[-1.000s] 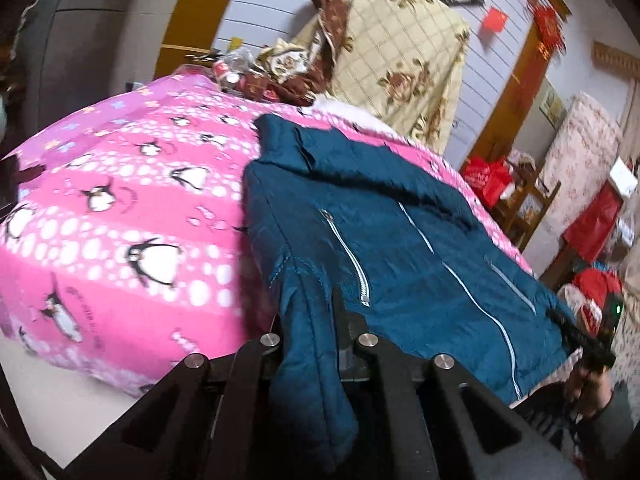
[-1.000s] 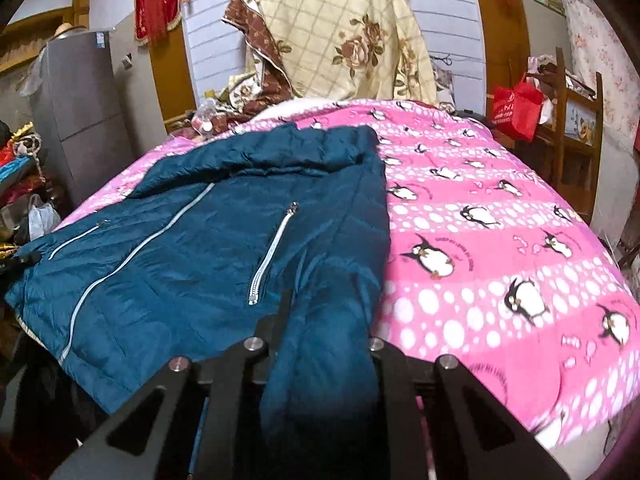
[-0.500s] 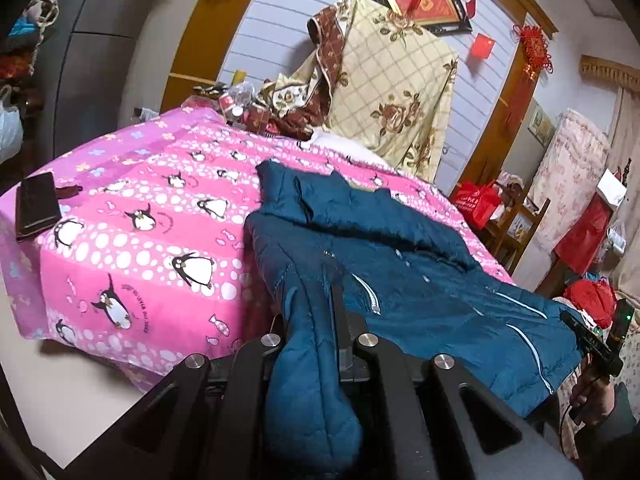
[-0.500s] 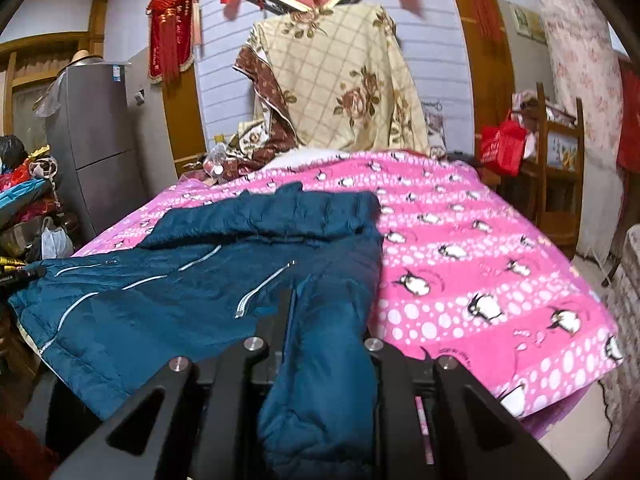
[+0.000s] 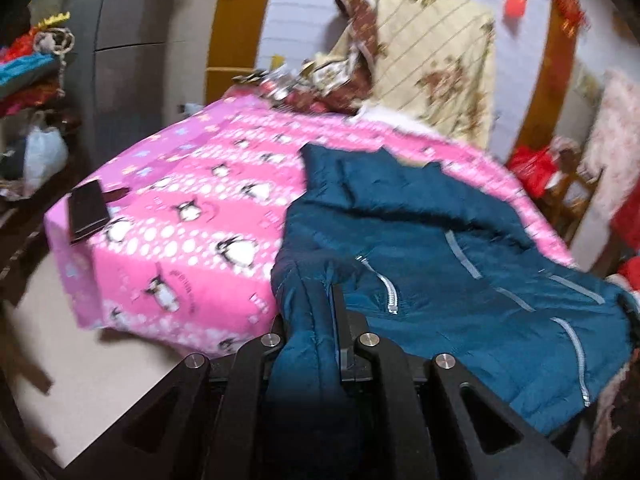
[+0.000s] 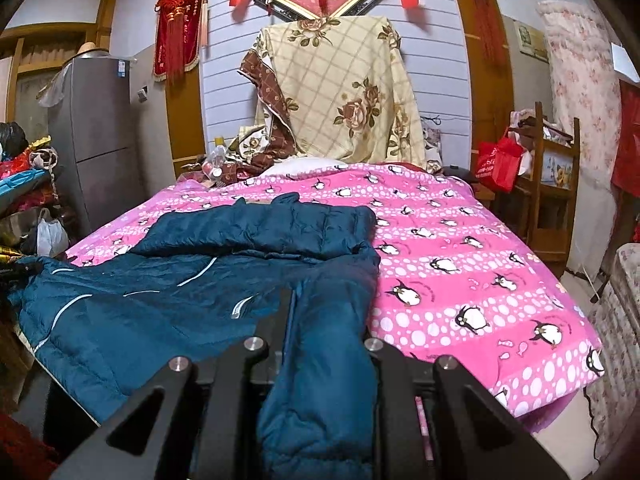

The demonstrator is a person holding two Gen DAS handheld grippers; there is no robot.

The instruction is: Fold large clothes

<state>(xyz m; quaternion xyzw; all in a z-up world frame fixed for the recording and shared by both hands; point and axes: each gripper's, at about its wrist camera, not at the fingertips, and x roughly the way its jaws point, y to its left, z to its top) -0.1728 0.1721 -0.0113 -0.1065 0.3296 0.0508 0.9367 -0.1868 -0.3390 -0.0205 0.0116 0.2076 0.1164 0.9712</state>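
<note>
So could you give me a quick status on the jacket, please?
Left gripper and right gripper each shut on a sleeve. Jacket lying zip-up on the pink bedspread. Dark wallet at one corner, apart from it.

The left wrist view is smeared by motion blur: the hanging quilt [image 5: 432, 60], the red decorations and the pink bedspread [image 5: 192, 216] all lose their edges, and the penguin print streaks. The right wrist view is sharp, with crisp print on the bedspread [image 6: 460, 264] and clear stitching on the jacket [image 6: 256, 232]. Light is soft, even and indoor, moderately bright, with no glare. Both views bend strongly at the rims, with dark corners. The black gripper bodies at the bottom sit in shadow.
</note>
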